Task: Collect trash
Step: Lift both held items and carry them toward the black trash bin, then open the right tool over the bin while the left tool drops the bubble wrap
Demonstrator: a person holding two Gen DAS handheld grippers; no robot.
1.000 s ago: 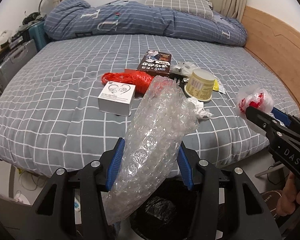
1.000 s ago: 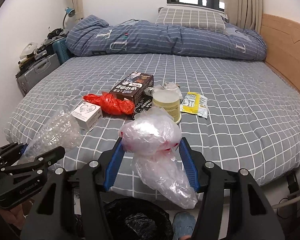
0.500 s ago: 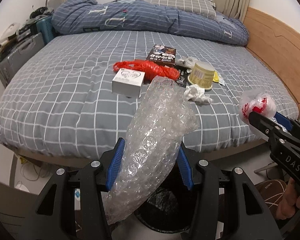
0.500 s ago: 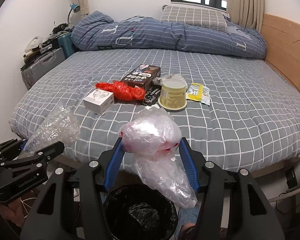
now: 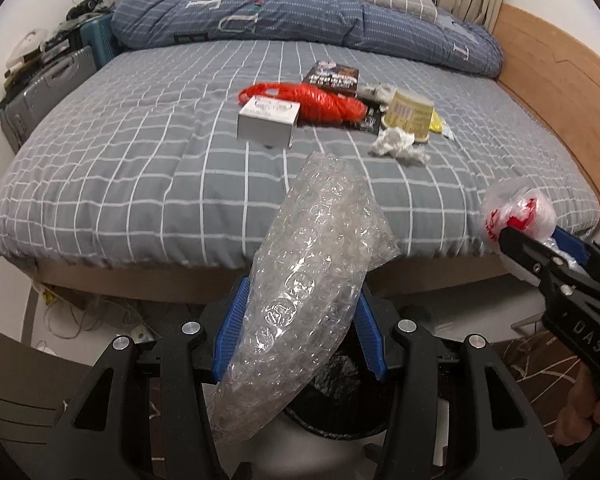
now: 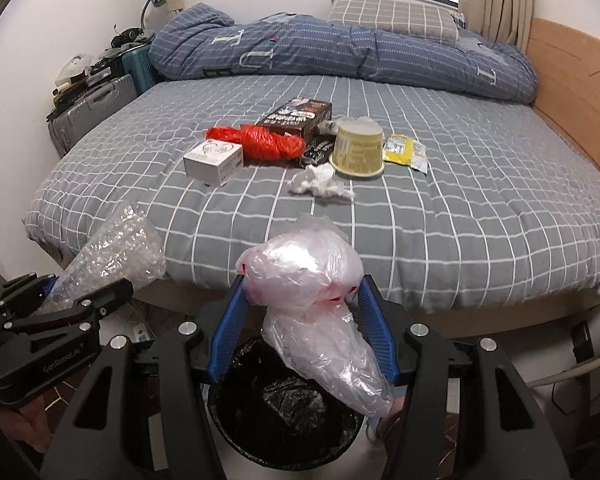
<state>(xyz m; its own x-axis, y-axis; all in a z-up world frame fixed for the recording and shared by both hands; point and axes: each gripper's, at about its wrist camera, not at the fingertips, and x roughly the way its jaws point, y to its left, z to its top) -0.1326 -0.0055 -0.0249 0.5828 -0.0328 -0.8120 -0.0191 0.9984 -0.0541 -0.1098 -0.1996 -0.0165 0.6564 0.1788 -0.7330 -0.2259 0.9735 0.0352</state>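
Grey checked sheet covers the bed (image 6: pixel 460 216), which fills the upper half of both wrist views; a blue quilt (image 6: pixel 340 52) lies bunched along its far edge at 12 o'clock.

Black-lined trash bin (image 6: pixel 284 412) on the floor at the foot of the bed, at 6 o'clock in the right wrist view, directly under the right claw.

Left claw (image 5: pixel 300 334): clenched on a long piece of bubble wrap (image 5: pixel 312 280). Blue pads press both sides of it. The wrap runs from 12 o'clock above the pads to 7 o'clock below them, its lower end hanging beside the bin's rim.

Right claw (image 6: pixel 302 326): clenched on a clear plastic bag (image 6: pixel 300 268) with red print. The bag bulges above the pads at 12 o'clock; its tail droops toward 5 o'clock, over the bin's mouth.

Loose trash on the bed, well apart from both claws, at about 12 o'clock:
- white box (image 6: pixel 214 162), nearest the left edge of the cluster
- red plastic bag (image 6: pixel 260 142), just behind the box
- dark carton (image 6: pixel 296 118), farther back
- yellow tub (image 6: pixel 358 150), upside down, right of the red bag
- crumpled tissue (image 6: pixel 320 184), just in front of the tub
- yellow sachet (image 6: pixel 404 150), beside the tub at 3 o'clock
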